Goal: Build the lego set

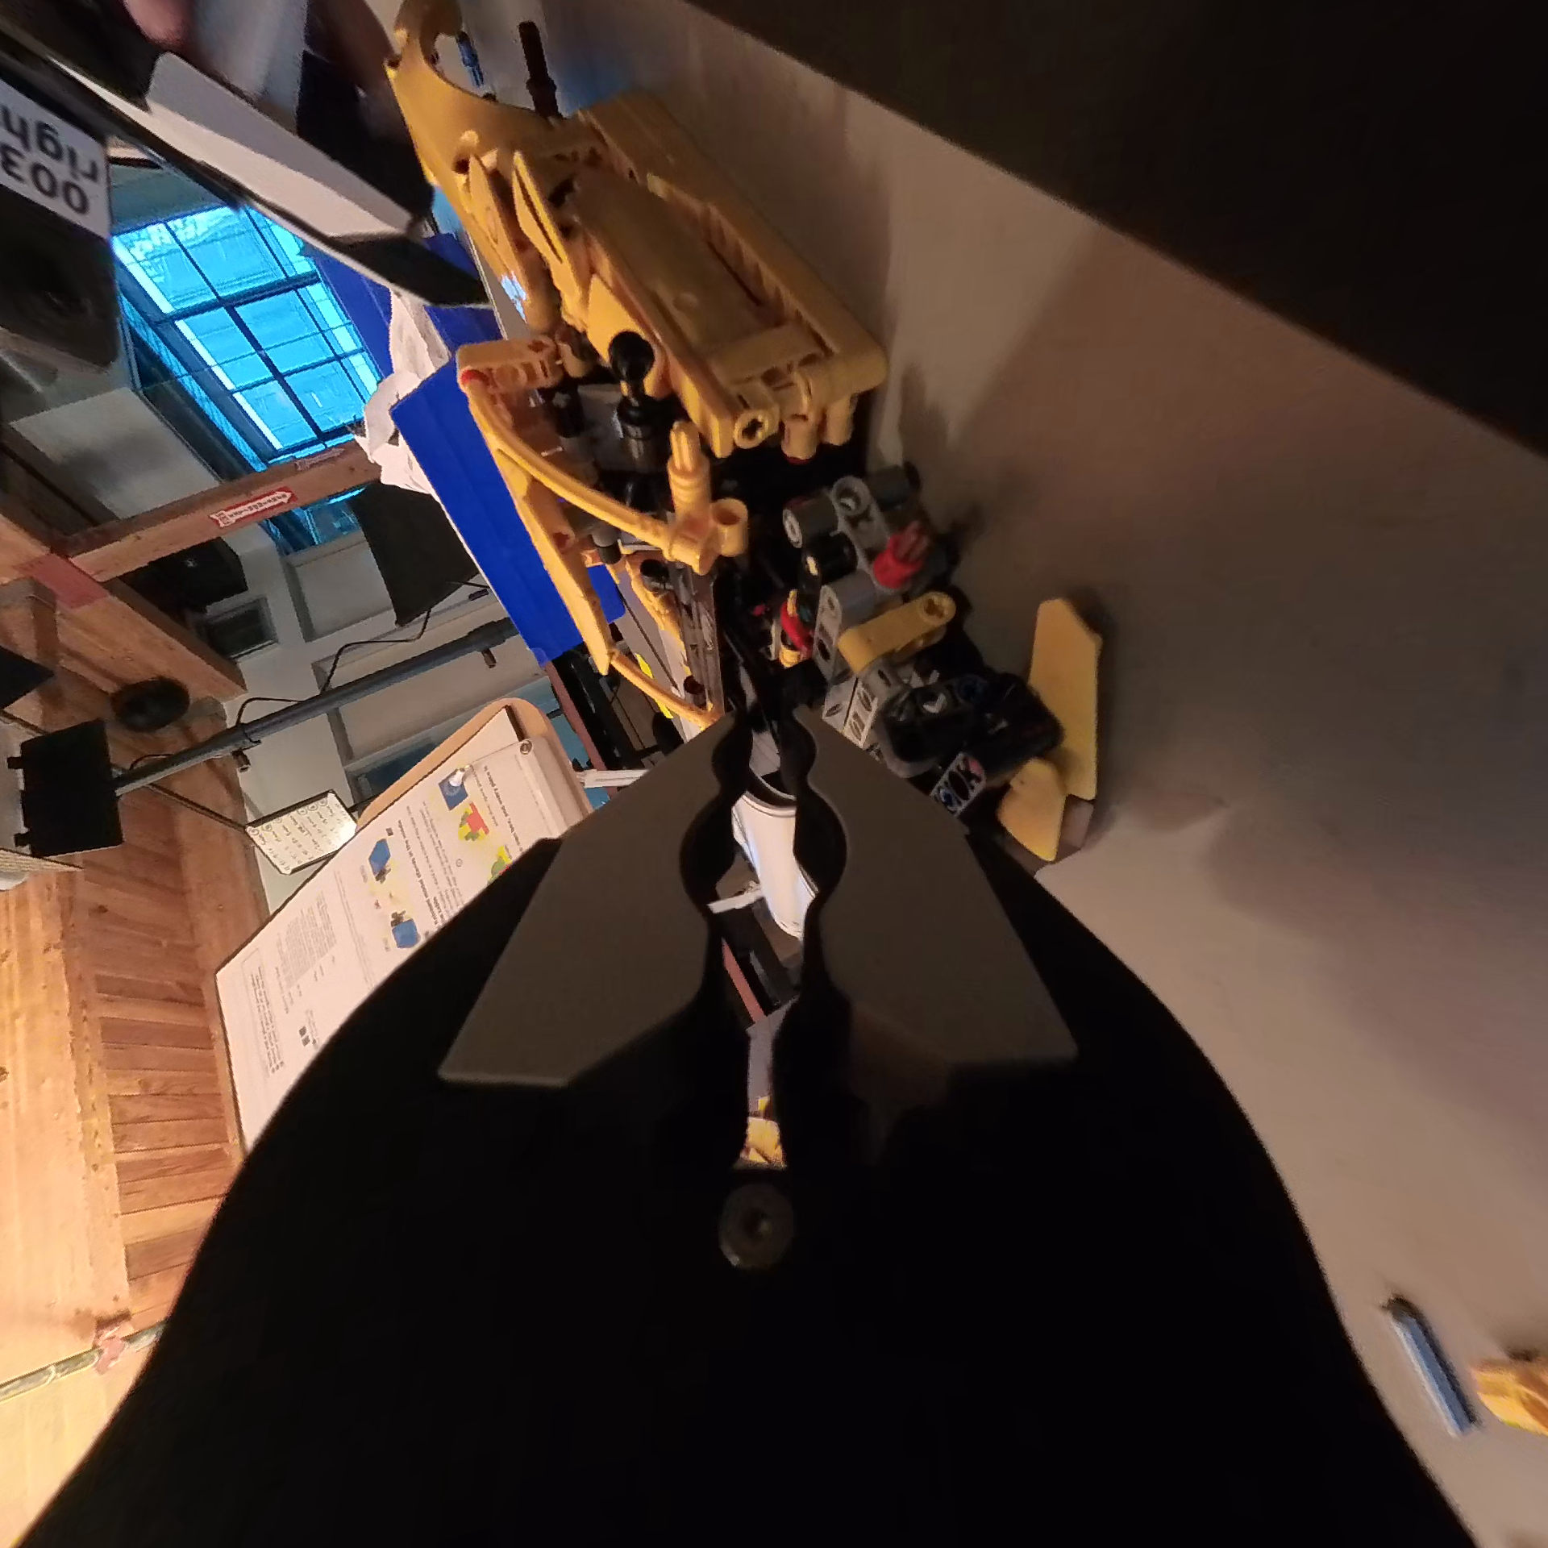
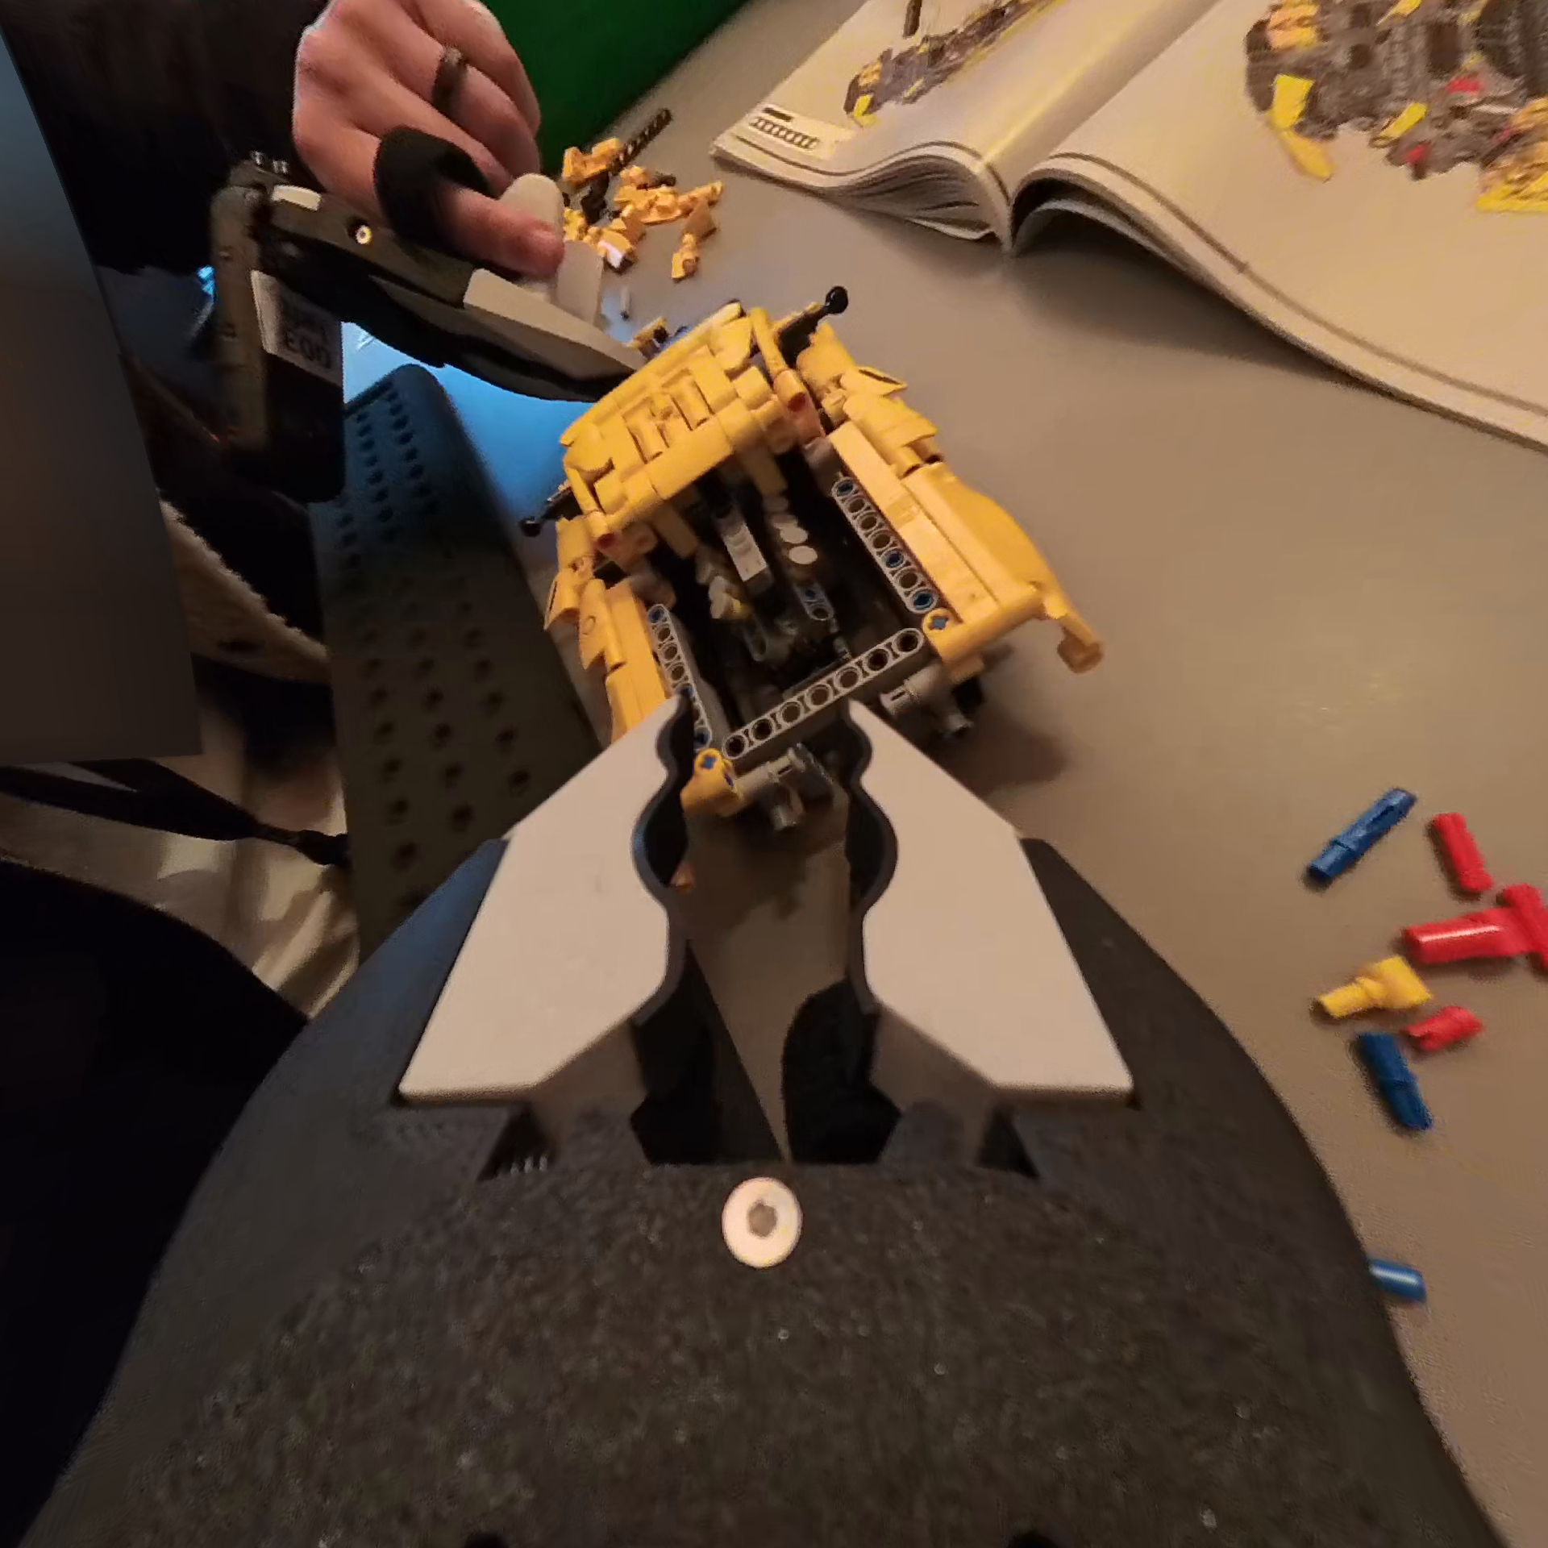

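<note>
Now the yellow lego car (image 2: 804,536) sits on the grey table (image 2: 1256,586), at twelve o'clock from the right gripper (image 2: 766,737). Its long side runs from six to twelve. That gripper is spread, nearest, touching the car's grey end. The left gripper (image 2: 603,356) looks almost pressed together at the car's far end.

Lego model (image 2: 804,536): glossy yellow plastic, grey beams. Tabletop (image 2: 1256,586): smooth matt grey. Right claw (image 2: 766,737): matt grey fingers, rough black body. Instruction book (image 2: 1173,167): paper. Wall planks (image 1: 126,1005): wood.
</note>
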A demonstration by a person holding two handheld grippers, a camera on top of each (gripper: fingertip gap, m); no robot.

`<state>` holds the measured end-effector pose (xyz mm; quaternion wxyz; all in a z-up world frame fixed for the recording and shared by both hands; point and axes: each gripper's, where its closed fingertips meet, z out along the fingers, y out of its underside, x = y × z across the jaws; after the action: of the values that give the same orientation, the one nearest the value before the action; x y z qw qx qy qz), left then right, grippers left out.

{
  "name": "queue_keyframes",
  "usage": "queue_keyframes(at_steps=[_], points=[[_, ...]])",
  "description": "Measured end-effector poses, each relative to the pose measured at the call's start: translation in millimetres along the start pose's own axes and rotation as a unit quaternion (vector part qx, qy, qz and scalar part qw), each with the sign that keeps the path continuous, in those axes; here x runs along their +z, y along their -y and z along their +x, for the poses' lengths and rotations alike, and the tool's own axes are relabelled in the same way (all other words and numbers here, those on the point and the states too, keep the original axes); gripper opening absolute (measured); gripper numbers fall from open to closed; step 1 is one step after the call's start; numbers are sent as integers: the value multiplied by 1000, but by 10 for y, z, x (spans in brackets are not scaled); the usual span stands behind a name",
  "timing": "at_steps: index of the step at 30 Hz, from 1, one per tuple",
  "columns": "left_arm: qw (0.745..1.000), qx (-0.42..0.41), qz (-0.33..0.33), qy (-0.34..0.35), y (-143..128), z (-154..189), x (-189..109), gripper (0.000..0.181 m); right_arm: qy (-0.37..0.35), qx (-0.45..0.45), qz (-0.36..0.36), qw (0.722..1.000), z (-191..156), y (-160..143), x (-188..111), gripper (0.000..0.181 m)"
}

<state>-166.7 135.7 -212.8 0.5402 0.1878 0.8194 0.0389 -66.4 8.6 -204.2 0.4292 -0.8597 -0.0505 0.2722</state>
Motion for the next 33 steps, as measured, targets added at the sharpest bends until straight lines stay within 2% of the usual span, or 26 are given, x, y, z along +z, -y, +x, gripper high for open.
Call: queue_keyframes(at_steps=[5,8,10,23,29,33], points=[[1000,-2,-10,3,-1,2,1,6,-15,0,-1,1000,68,-14,9,22],[1000,-5,-12,3,-2,4,-4,6,-44,-24,-20,999,103,-74,-20,25],[1000,-7,-11,3,0,6,-6,6,-37,-14,-14,999,62,-101,17,29],[1000,15,-20,1,4,12,6,5,-27,-6,-12,1000,32,-103,63,22],[998,-54,0,-20,17,16,6,6,-22,-2,-13,1000,30,-105,66,22],[999,-29,24,-31,27,17,9,6,-18,-1,-15,1000,30,-102,70,22]])
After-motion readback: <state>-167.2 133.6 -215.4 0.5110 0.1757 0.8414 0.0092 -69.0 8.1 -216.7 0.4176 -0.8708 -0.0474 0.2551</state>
